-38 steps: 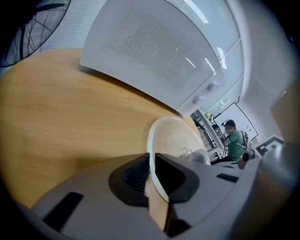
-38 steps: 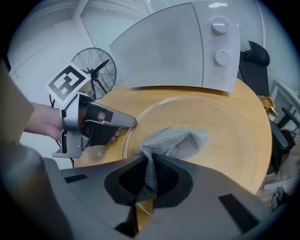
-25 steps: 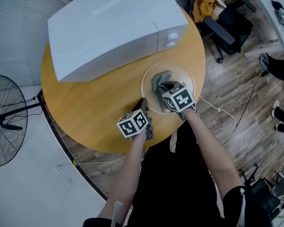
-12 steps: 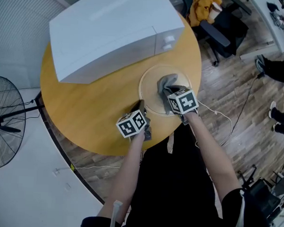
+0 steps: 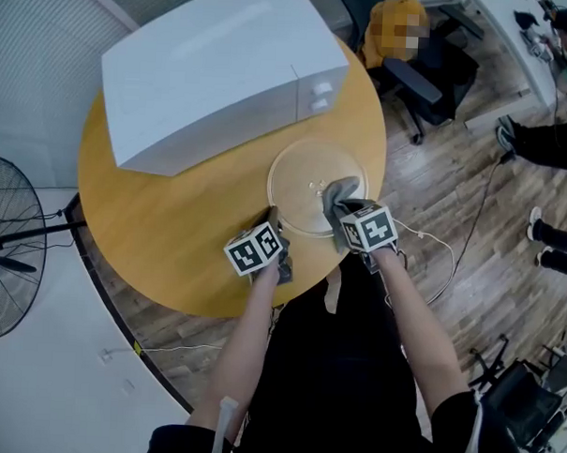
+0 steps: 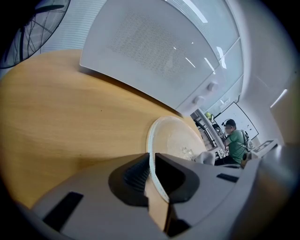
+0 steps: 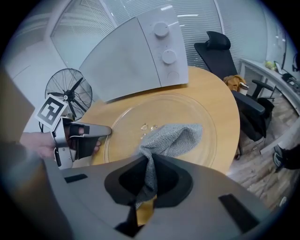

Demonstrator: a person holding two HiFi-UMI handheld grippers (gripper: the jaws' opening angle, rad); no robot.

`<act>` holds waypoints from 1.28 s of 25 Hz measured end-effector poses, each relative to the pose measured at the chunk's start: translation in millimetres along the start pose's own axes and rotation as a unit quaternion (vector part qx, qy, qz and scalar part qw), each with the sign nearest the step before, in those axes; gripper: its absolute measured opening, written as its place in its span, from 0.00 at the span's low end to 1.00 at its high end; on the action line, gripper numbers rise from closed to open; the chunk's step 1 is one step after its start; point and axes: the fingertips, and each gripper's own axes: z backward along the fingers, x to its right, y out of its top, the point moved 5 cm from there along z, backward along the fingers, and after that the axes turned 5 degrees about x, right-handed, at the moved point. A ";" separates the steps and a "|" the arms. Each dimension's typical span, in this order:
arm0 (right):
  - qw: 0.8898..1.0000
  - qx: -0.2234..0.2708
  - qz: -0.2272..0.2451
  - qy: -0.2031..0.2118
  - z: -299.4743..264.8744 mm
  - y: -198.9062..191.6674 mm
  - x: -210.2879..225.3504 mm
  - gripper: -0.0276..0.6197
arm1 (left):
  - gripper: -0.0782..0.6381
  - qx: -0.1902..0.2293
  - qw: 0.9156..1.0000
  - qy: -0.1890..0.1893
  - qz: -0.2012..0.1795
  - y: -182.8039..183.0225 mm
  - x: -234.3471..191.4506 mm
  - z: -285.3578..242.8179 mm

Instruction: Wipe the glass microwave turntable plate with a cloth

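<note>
Nearest us, the left gripper [image 6: 151,164] is clamping its jaws on the near rim of the glass plate [image 7: 187,105], pinning it flat on the round bench [image 5: 171,225]. Just beside it, the right gripper [image 7: 146,176] is pinching 1 end of the grey cloth [image 7: 176,137] tight between its jaws. The free end is lying on the plate, on the right gripper's side of the middle. The cloth is looking soft and floppy, so a bunched fold suits the grip. The plate is looking stiff, slick and breakable. The rim is the sensible hold, since it may slide or spin under the wipe. Beyond, the white microwave [image 5: 215,68] is sitting behind the plate, and a fan [image 5: 6,246] is standing on the floor.
</note>
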 end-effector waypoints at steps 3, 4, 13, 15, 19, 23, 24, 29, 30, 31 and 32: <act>1.000 0.001 -0.010 -0.008 5.5 -11.0 2.1 0.08 | 0.16 -0.001 1.000 -0.003 0.003 0.2 0.0 0.1; 1.000 0.002 -0.013 -0.010 7.1 -13.3 2.4 0.08 | 0.16 -0.001 1.000 -0.004 0.004 0.7 0.2 -0.1; 0.999 0.046 -0.014 -0.016 33.8 -18.1 -3.7 0.08 | 0.17 0.005 1.000 -0.001 -0.005 -1.2 2.7 0.2; 0.998 0.067 -0.008 -0.005 44.4 -14.3 -5.5 0.08 | 0.17 0.015 1.000 0.000 -0.012 -0.5 4.5 0.6; 0.995 0.101 0.006 0.009 67.5 -8.7 -6.2 0.08 | 0.19 0.040 0.999 -0.002 -0.007 -2.0 2.8 6.6; 0.991 0.131 0.015 0.028 94.5 -3.1 -5.2 0.08 | 0.21 0.054 0.998 0.024 -0.016 -5.3 -2.0 24.3; 0.990 0.138 0.017 0.033 102.4 -2.2 -4.6 0.08 | 0.21 0.060 0.998 0.030 -0.016 -7.0 -0.4 31.2; 0.981 0.178 0.025 0.069 143.3 0.5 -5.6 0.08 | 0.21 0.100 0.994 0.024 -0.039 -12.9 36.1 73.7; 0.979 0.187 0.030 0.076 151.2 3.0 -6.3 0.08 | 0.21 0.111 0.993 0.020 -0.041 -13.2 46.6 82.0; 0.976 0.196 0.036 0.084 159.3 5.3 -7.2 0.08 | 0.21 0.120 0.992 0.013 -0.040 -15.0 57.4 89.7; 0.974 0.204 0.042 0.091 167.8 6.8 -8.2 0.08 | 0.21 0.127 0.991 0.004 -0.036 -18.3 68.5 96.5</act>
